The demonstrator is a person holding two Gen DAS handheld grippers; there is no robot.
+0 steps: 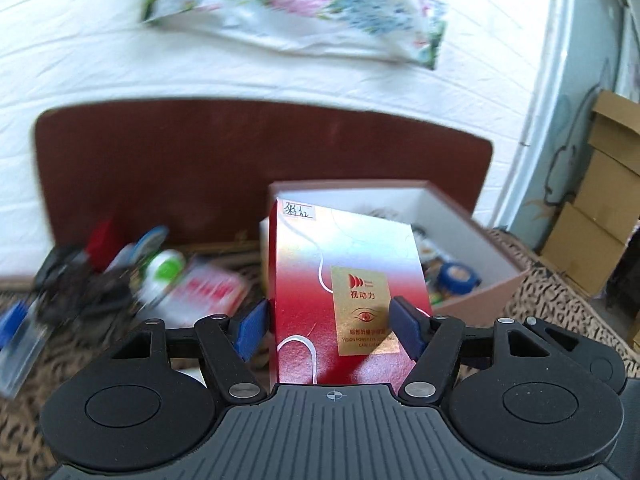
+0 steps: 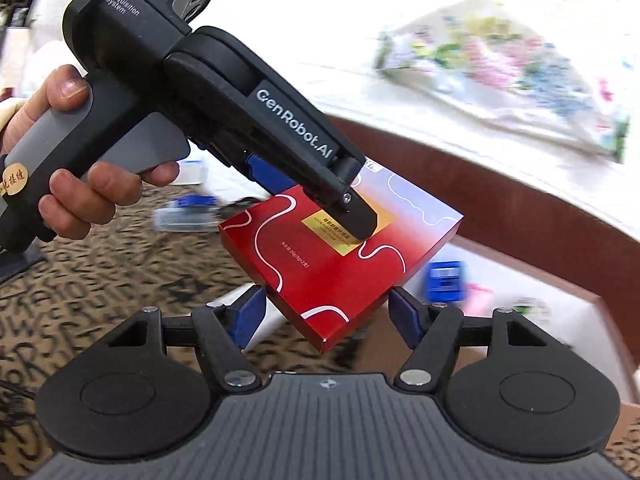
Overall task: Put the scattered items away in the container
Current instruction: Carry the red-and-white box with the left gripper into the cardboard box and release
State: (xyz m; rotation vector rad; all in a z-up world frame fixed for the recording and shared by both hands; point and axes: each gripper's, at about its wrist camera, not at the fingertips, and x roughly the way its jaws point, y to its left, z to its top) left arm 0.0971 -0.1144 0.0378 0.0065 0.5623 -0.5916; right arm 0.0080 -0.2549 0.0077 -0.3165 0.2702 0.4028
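My left gripper (image 1: pixel 328 326) is shut on a red and silver box with a gold label (image 1: pixel 344 288) and holds it in the air, in front of the open white-lined container (image 1: pixel 472 220). The right wrist view shows the same red box (image 2: pixel 332 264) tilted, clamped by the left gripper's black finger (image 2: pixel 360 224), above the container's edge (image 2: pixel 592 320). My right gripper (image 2: pixel 326 320) is open and empty, just below the box. Scattered items (image 1: pixel 160 280) lie blurred at the left: a green-capped bottle, a red-and-white packet, blue pieces.
The container holds a blue roll (image 1: pixel 456 276) and small items. A patterned cloth (image 2: pixel 100 280) covers the surface. A brown board (image 1: pixel 200 168), a floral bag (image 1: pixel 300 4) on white bedding, and cardboard boxes (image 1: pixel 600 200) at the right are behind.
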